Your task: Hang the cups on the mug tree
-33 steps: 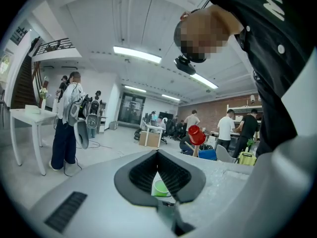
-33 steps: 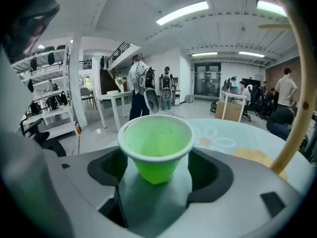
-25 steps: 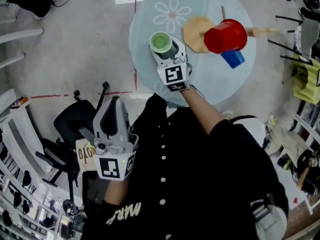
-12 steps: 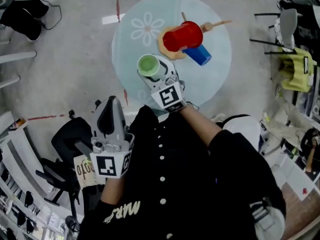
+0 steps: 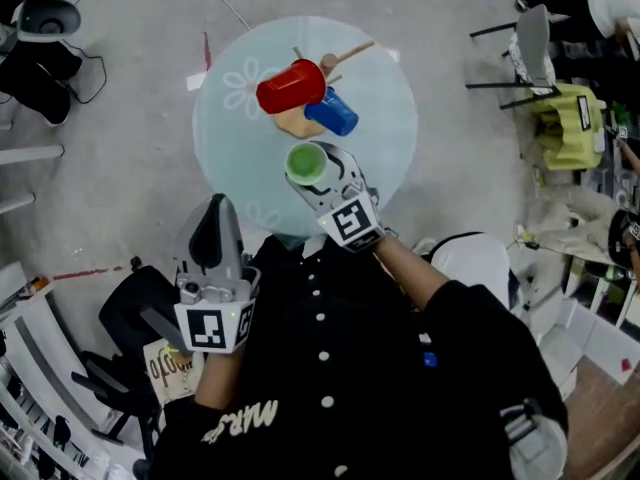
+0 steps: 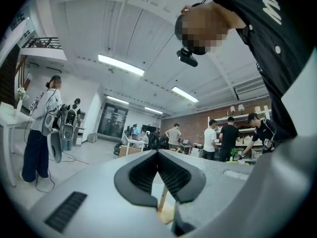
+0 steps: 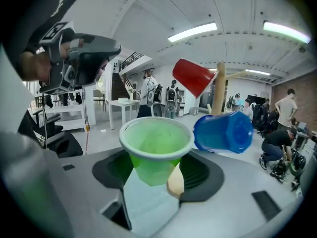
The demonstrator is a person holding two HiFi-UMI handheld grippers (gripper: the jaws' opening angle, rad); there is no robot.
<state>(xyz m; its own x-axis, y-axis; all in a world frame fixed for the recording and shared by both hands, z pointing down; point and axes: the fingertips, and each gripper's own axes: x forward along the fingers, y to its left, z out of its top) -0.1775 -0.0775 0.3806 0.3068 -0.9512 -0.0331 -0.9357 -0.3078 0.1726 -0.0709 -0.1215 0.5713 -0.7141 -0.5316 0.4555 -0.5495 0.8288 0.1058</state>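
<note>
Now your right tool (image 5: 322, 171) clamps the green cup (image 5: 306, 163), mouth toward you; the tree (image 5: 299, 121) stands just beyond it, far from your left tool (image 5: 212, 213), closed and empty.

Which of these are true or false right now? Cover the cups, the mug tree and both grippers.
1. The right gripper is shut on the green cup. True.
2. The left gripper holds a cup. False: its jaws are together with nothing between them.
3. The red cup and the blue cup hang on the mug tree. True.
4. The green cup is already hung on the mug tree. False: it is in the right gripper, on the near side of the tree.
5. The mug tree stands on the floor. False: it stands on the round table.
</note>
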